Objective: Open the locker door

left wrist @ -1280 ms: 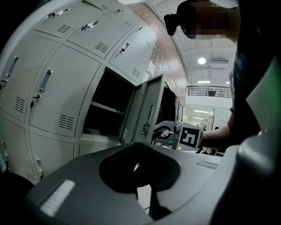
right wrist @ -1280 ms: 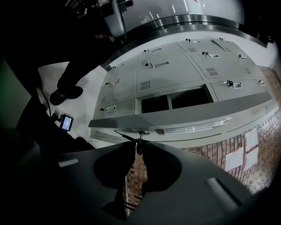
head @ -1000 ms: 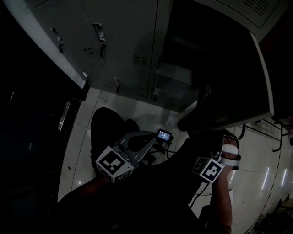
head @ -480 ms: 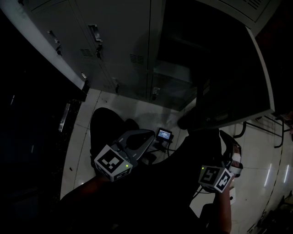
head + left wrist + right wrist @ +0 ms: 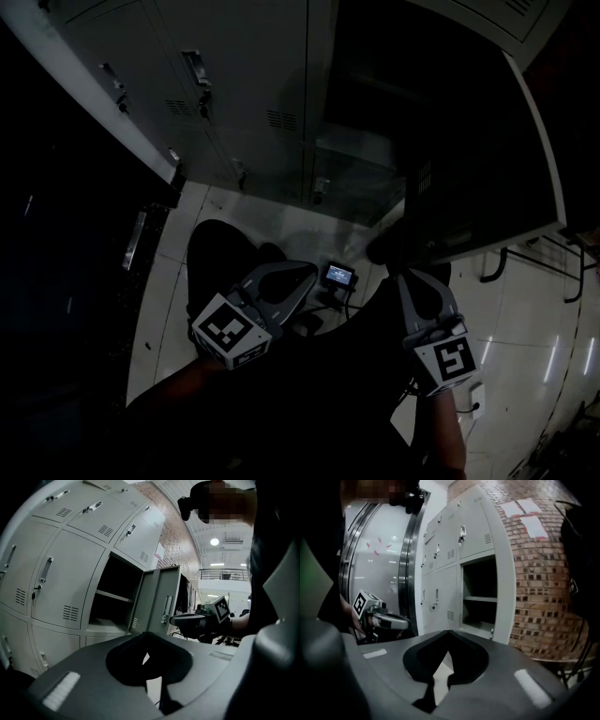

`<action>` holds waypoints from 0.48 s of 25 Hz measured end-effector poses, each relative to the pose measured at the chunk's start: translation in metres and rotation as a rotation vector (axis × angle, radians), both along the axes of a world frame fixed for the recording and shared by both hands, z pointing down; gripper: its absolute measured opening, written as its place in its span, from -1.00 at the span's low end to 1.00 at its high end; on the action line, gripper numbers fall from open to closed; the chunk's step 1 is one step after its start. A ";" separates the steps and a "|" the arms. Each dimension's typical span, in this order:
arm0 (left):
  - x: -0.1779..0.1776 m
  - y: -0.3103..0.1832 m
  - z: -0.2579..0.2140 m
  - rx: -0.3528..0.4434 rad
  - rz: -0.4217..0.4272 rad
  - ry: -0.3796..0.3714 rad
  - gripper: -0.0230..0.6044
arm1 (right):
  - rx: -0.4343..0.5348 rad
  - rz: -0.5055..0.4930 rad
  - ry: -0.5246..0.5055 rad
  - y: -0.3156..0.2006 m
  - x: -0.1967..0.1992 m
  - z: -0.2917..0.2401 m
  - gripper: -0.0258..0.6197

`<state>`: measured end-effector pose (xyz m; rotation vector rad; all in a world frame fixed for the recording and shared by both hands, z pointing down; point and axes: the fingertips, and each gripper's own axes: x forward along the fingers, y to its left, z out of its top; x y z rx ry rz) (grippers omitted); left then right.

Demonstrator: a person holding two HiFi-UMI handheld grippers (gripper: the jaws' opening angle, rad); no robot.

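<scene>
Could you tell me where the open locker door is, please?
In the head view the open locker door stands at upper right, beside its dark compartment, with the right gripper just below it.

I see pale grey lockers [image 5: 70,573]. The open locker door [image 5: 159,602] is the same grey, and the inside behind it is dark. The brick wall [image 5: 539,597] is reddish-brown with pale joints and has white sheets [image 5: 529,515] on it. The floor [image 5: 525,328] is glossy white tile. The left gripper [image 5: 147,633] and right gripper [image 5: 449,632] are matt grey, and their cubes [image 5: 230,333] show black-and-white square patterns.
</scene>
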<state>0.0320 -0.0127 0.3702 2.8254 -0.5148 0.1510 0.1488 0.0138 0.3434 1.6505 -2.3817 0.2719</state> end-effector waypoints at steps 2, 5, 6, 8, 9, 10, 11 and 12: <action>-0.001 -0.002 0.000 -0.004 -0.006 0.001 -0.89 | -0.001 -0.023 -0.037 -0.004 -0.008 0.003 -0.92; -0.002 -0.002 0.000 -0.005 -0.008 0.003 -0.89 | -0.007 -0.049 -0.042 -0.007 -0.017 0.009 -0.92; -0.002 -0.003 0.000 -0.005 -0.008 0.004 -0.89 | -0.009 -0.053 -0.042 -0.009 -0.018 0.009 -0.92; -0.002 -0.003 0.000 -0.003 -0.010 0.005 -0.89 | -0.006 -0.061 -0.049 -0.011 -0.021 0.008 -0.92; -0.002 -0.003 0.000 -0.002 -0.011 0.006 -0.89 | -0.002 -0.066 -0.052 -0.012 -0.023 0.006 -0.92; -0.002 -0.003 -0.001 -0.002 -0.011 0.006 -0.89 | 0.002 -0.070 -0.053 -0.013 -0.024 0.005 -0.92; -0.002 -0.003 -0.001 -0.003 -0.012 0.007 -0.89 | 0.002 -0.073 -0.055 -0.014 -0.025 0.005 -0.92; -0.002 -0.003 -0.001 -0.003 -0.012 0.008 -0.89 | 0.001 -0.075 -0.057 -0.014 -0.025 0.006 -0.92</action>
